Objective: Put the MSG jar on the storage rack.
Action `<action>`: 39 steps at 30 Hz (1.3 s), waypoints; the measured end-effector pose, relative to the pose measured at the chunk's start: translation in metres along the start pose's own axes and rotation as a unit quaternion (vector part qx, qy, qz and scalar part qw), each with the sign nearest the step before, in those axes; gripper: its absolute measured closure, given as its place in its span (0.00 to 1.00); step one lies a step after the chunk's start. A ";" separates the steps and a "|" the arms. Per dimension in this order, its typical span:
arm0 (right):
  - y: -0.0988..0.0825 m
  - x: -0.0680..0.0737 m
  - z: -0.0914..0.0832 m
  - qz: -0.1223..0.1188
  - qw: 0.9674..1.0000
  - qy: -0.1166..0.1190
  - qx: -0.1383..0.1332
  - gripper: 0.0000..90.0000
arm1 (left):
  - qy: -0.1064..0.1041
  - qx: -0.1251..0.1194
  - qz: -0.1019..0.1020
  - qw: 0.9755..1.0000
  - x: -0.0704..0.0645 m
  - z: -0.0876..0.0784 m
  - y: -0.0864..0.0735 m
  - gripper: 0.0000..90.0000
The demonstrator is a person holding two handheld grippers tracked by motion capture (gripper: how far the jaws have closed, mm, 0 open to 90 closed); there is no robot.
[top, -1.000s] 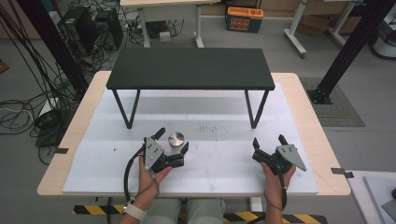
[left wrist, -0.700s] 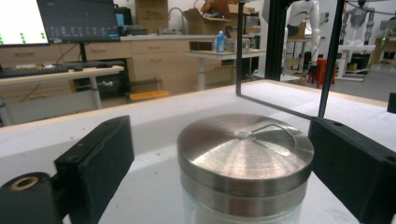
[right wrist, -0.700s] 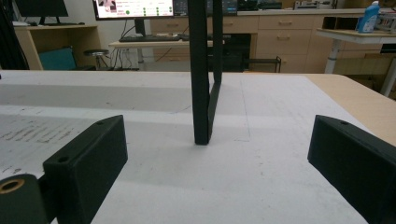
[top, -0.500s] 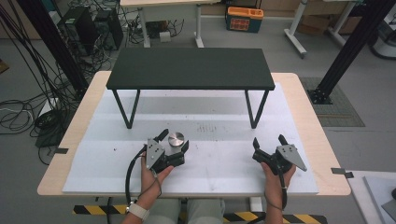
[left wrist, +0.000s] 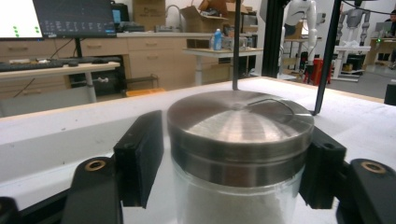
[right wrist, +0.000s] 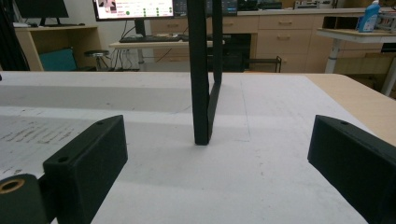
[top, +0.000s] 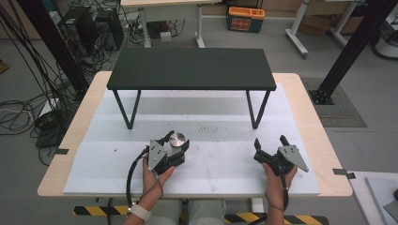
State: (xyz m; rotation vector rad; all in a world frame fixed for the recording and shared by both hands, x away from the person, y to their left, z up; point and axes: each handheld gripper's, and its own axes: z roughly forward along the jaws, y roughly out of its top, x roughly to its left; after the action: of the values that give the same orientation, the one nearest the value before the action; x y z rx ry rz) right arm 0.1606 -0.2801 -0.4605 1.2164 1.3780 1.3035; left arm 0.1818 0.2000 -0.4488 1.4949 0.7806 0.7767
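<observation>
The table (top: 324, 140) carries a white sheet (top: 220, 168), and on that a black stand (top: 190, 68) on thin legs. In front of it, left of centre, sits a jar (top: 177, 139) with a metal lid (left wrist: 240, 119). The left gripper (top: 174, 143) has a jaw on either side of it, the right pad looks to be touching, the left with a sliver of gap; I can't tell if it grips. Its lower half is cut off. The right gripper (top: 271, 141) rests on the sheet well apart, jaws spread, nothing between.
</observation>
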 end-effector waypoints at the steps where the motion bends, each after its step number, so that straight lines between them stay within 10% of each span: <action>1: 0.000 0.000 0.000 0.000 1.000 0.000 0.000 0.05 | -0.002 0.000 0.001 1.000 0.000 0.000 0.000 0.43; 23: 0.000 0.000 0.000 0.000 1.000 -0.001 0.000 0.05 | -0.001 -0.009 -0.007 1.000 0.003 -0.005 0.007 0.47; 39: 0.000 0.001 0.000 -0.003 1.000 -0.002 0.000 0.05 | 0.003 -0.031 0.003 1.000 0.011 -0.021 0.048 0.46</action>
State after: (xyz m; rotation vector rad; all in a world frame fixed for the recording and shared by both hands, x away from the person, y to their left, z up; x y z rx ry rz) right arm 0.1604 -0.2790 -0.4604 1.2142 1.3776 1.2965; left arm 0.1719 0.2181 -0.3992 1.4399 0.7507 0.8037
